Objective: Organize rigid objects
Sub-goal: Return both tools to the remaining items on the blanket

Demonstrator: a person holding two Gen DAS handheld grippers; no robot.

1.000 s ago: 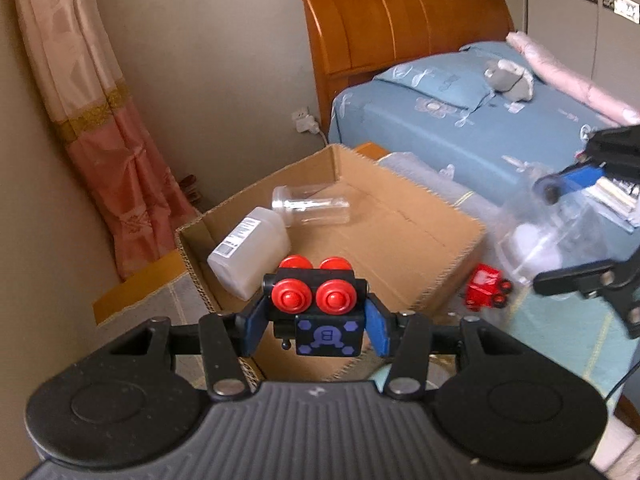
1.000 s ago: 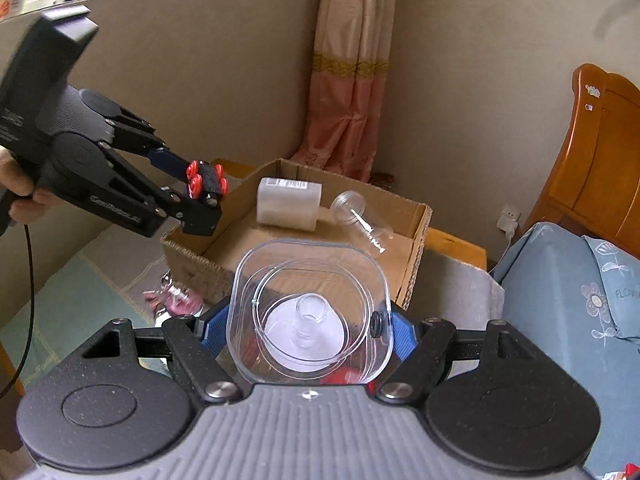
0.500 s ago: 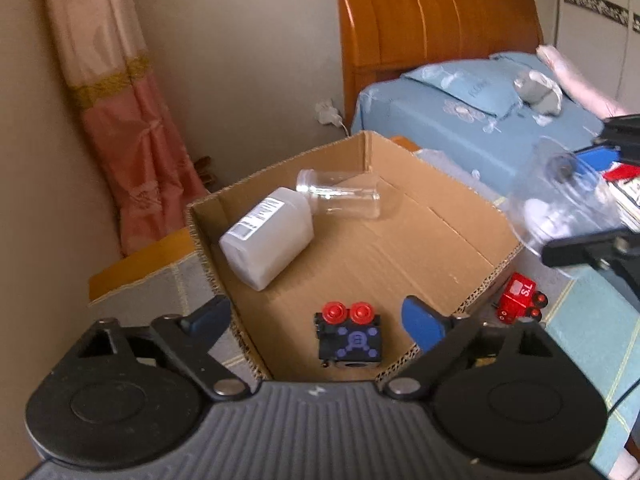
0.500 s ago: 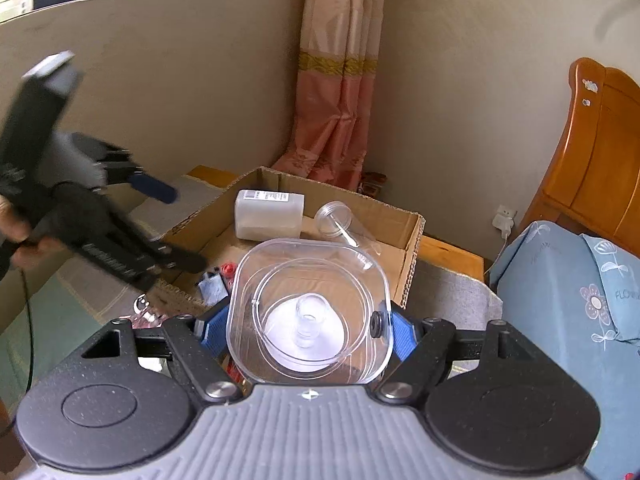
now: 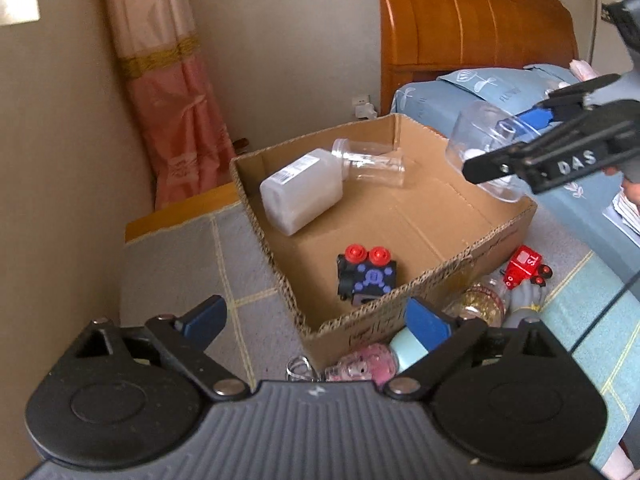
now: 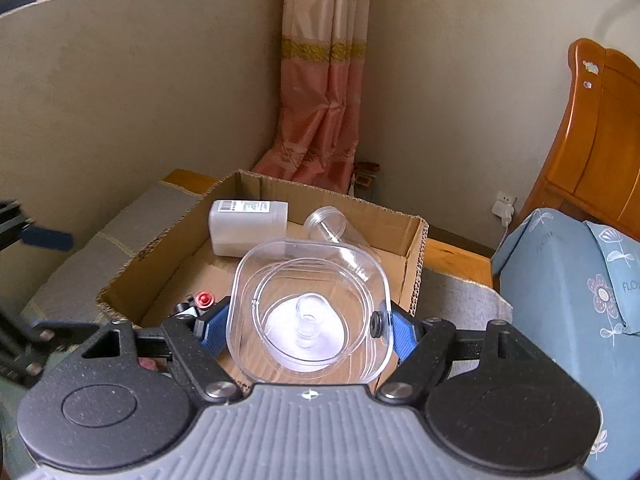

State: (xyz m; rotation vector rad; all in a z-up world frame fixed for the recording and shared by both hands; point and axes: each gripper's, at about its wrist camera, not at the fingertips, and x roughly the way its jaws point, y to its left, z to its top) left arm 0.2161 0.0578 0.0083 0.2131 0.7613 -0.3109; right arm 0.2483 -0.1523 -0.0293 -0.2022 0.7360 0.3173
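Since a second ago: the black toy block (image 5: 366, 276) with red knobs has left the left gripper (image 5: 316, 320) and now lies inside the cardboard box (image 5: 496, 236), near its front wall.
Left gripper: jaws wide apart and empty, drawn back to the near side of the box, above the loose items outside it.
Right gripper (image 6: 306, 326): clamped as before on the clear plastic container (image 6: 308, 312), now carried over the box's open top instead of beside it.
Meaning for the task: one more rigid object is stowed; the container looks likely to go in next, and the left hand is free for another pick.
Already in the box: a white bottle (image 5: 302, 192) on its side and a clear jar (image 5: 370, 162) on its side, touching each other near the far wall.
Still outside: a red toy vehicle (image 5: 524, 266), a pink object (image 5: 360, 364) and a gold-speckled glass object (image 5: 478, 304), close to the box's front wall.
Surface: a grey cloth with pale yellow lines (image 5: 180, 264), turning teal on the right.
Room: beige walls, a pink curtain (image 6: 324, 92) in the corner, a wooden headboard (image 5: 472, 24) and blue bedding (image 6: 568, 276).
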